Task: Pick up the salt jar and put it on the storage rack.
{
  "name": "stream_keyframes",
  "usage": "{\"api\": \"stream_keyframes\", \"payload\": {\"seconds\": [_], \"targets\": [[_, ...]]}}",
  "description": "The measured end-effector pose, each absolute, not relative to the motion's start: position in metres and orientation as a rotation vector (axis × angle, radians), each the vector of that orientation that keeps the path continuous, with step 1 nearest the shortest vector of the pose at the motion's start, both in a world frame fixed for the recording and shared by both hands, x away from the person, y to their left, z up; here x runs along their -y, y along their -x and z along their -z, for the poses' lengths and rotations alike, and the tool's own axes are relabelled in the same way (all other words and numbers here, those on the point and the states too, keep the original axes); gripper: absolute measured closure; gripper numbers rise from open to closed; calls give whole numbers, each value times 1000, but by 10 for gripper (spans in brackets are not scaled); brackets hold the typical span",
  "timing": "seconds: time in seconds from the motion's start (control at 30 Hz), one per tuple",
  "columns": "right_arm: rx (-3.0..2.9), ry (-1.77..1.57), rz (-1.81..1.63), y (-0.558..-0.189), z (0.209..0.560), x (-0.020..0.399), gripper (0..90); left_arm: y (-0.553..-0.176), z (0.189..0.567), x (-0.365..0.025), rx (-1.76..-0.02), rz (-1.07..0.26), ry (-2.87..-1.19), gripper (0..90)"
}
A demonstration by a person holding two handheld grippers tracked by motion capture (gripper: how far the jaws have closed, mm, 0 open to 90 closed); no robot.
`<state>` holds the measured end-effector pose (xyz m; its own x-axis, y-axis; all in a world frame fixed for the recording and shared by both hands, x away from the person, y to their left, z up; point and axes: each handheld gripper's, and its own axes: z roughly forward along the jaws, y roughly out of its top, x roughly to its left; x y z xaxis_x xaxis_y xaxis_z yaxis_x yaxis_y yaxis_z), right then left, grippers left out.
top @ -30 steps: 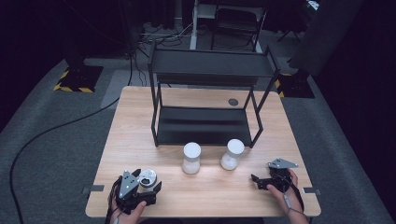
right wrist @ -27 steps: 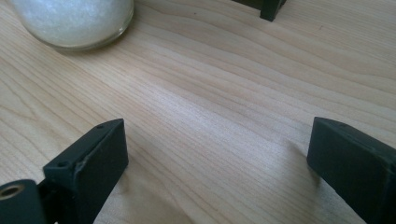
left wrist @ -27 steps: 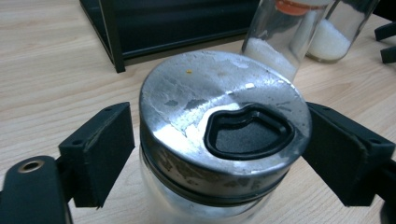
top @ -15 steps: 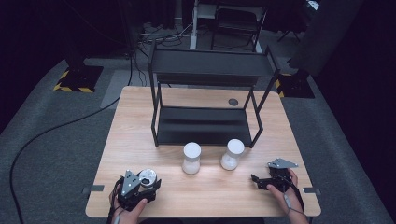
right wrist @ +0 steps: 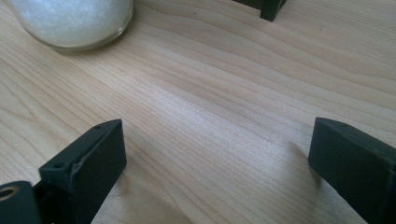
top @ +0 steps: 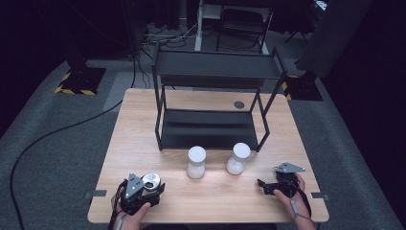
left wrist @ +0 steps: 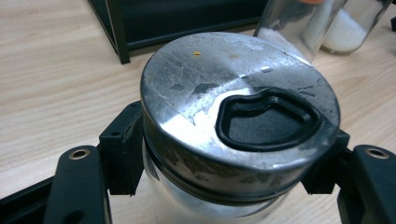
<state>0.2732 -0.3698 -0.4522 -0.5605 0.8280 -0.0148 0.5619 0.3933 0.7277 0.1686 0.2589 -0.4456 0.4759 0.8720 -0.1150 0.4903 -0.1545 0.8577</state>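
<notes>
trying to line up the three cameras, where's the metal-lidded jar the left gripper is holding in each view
High view: the metal-lidded jar sits near the table's front left corner, clamped in the left gripper.
Left gripper view: the jar is at the centre, pads pressed on both sides below its lid.
Right gripper view: the jar is not in it.
Shared landmark: the black shelf rack, whose foot appears at the top of both gripper views.

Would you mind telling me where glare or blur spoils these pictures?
Left gripper view: a bright glare patch on the jar's metal lid, jars behind slightly soft. Right gripper view: near jaws blurred, table grain sharp. High view: table lit, surrounding floor dark.
</notes>
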Motion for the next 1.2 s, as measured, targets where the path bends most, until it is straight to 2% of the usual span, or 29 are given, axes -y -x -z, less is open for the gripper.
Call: {"api": "stream_keyframes", "payload": {"seconds": [0.53,1.2], "targets": [[-2278,-1207,-970,-274,452,368,33,-187,426,-252,-1124,-522,-1823,298],[-2275,-1210,-967,-274,452,368,31,-238,389,-233,-1038,-543,-1853,299]]}}
